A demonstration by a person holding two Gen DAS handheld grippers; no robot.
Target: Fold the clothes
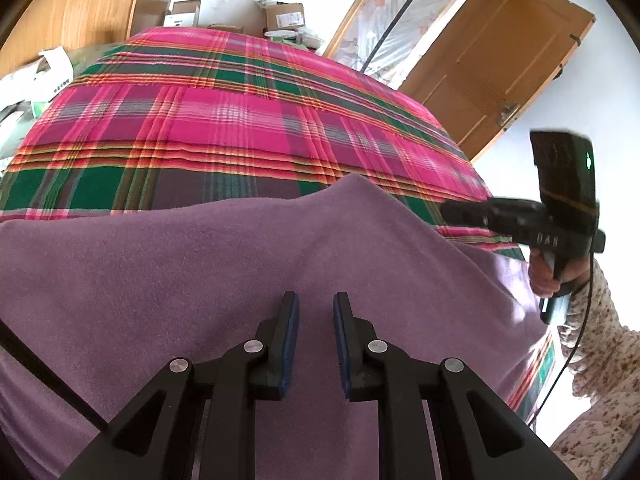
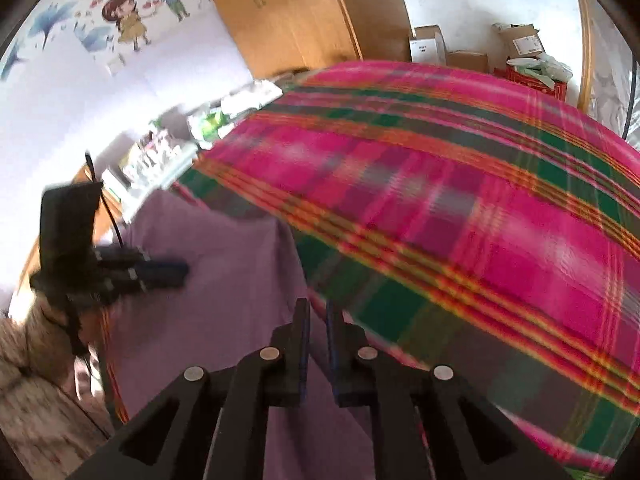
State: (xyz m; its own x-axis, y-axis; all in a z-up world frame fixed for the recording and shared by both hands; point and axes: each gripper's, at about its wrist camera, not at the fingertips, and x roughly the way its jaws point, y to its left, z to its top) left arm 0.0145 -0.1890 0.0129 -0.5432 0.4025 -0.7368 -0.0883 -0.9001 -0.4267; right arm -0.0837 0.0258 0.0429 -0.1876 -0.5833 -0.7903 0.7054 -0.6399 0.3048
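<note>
A soft purple fleece garment (image 1: 248,264) lies spread on the near part of a bed covered by a pink, green and orange plaid blanket (image 1: 240,120); its far edge rises in a low hump against the plaid, and its right border runs close to the bed's side. The left gripper (image 1: 316,308) hangs over the middle of the fleece with its blue-padded jaws a little apart and nothing between them; whether the tips touch the cloth cannot be told. The right gripper (image 2: 318,314), seen in the left wrist view at the garment's right side in a hand with a floral sleeve (image 1: 592,344), sits over the boundary between fleece and plaid. Its jaws stand nearly together with a thin gap; the right wrist view is blurred, and no cloth is visibly pinched between them, so I read it as empty. Judgement: the step in hand looks like positioning between folds, with neither tool holding fabric. The next move likely calls for the right gripper to settle on the garment's right edge, close on a single layer without catching the blanket beneath, then carry it across while the left steadies the middle. A wooden door (image 1: 500,60) and cardboard boxes (image 1: 284,16) stand beyond the bed.
</note>
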